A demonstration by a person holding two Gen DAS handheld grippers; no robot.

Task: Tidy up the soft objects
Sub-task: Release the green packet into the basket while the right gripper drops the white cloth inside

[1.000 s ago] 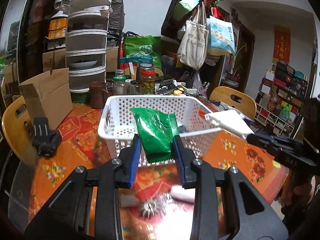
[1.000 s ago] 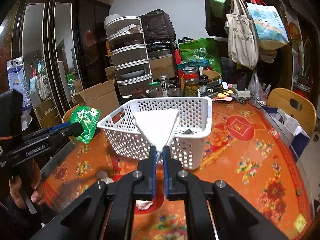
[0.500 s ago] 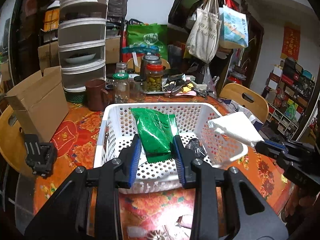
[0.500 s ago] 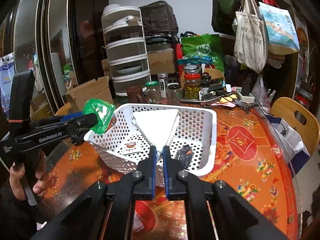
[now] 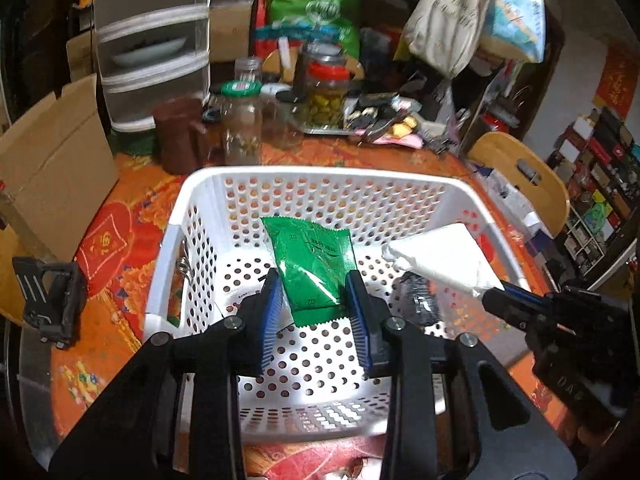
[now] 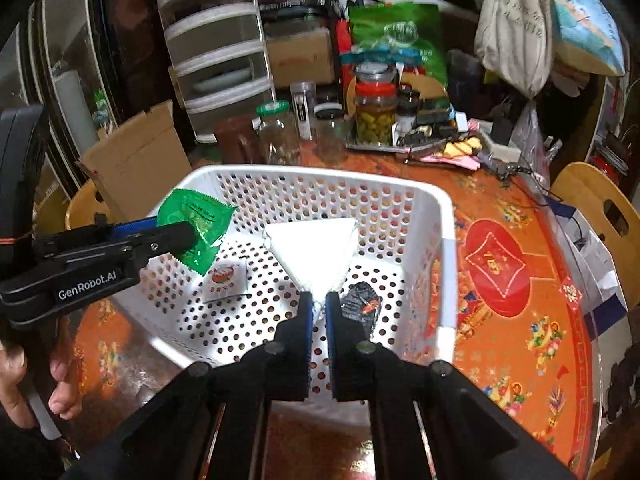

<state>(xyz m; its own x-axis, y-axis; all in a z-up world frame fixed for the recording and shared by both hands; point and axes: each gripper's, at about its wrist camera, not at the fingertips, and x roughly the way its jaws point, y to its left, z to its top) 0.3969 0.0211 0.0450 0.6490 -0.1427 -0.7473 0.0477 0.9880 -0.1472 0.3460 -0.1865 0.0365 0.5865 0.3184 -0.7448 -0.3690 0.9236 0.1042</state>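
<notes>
In the lower centre of the left wrist view, the left gripper (image 5: 316,304) pinches a green sachet (image 5: 314,270) by its two side edges, and the sachet stands up from the fingers over the inside of the white perforated basket (image 5: 188,216). In the lower centre of the right wrist view, the right gripper (image 6: 316,312) is pressed together on the narrow corner of a white folded packet (image 6: 316,248), which fans out above the basket floor. I judge the step in hand is the release of both soft pieces into the basket. To do it well, each gripper should go lower first, until its piece is near the floor, and then spread, so that the light packets do not flutter over the rim. Farther in the basket, a small printed sachet (image 6: 225,280) lies flat at centre left and a black packet (image 6: 360,306) at right, just beside the right fingers.
</notes>
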